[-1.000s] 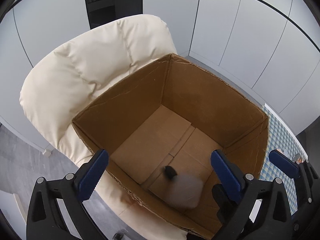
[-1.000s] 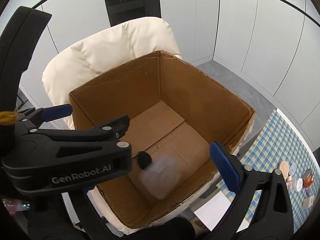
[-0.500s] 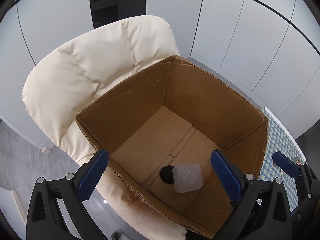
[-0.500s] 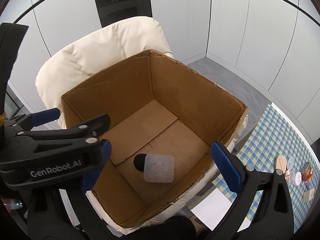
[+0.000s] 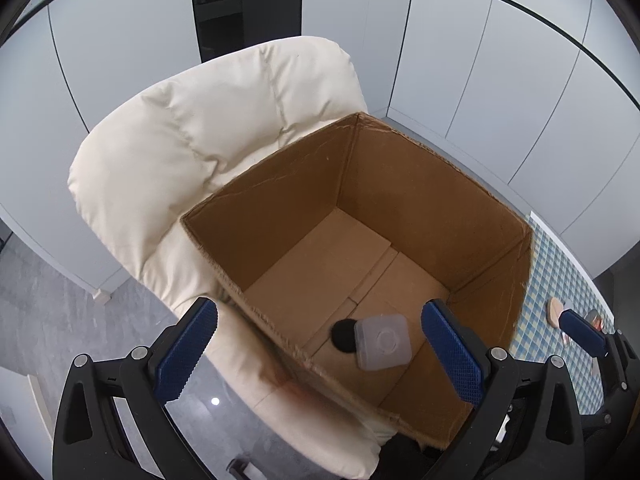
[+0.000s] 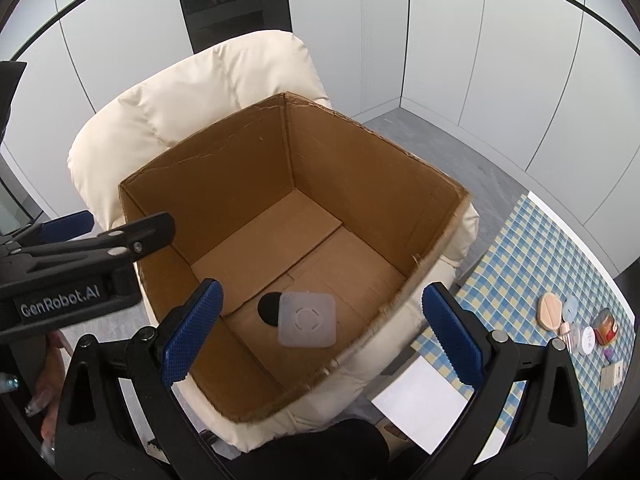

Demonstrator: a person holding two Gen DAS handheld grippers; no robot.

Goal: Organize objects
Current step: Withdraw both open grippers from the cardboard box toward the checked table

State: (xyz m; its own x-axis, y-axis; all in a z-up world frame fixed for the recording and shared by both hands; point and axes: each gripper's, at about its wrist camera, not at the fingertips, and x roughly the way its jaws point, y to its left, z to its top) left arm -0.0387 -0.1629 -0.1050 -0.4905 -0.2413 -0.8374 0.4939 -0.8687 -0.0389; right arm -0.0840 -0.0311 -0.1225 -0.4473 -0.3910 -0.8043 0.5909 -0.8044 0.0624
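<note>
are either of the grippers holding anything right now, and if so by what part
Nothing is held. The left gripper and right gripper are both open and empty above the cardboard box; the white container lies on its floor.

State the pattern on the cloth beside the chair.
The cloth has a blue, white and yellow check, clearest in the right wrist view.

cardboard box on cream armchair, bottle inside

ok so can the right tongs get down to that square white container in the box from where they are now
Probably yes. The right tongs are open and empty above the open-topped cardboard box, and the white container lies uncovered on its floor beside a black round item. Only the deep walls may crowd the approach.
</note>
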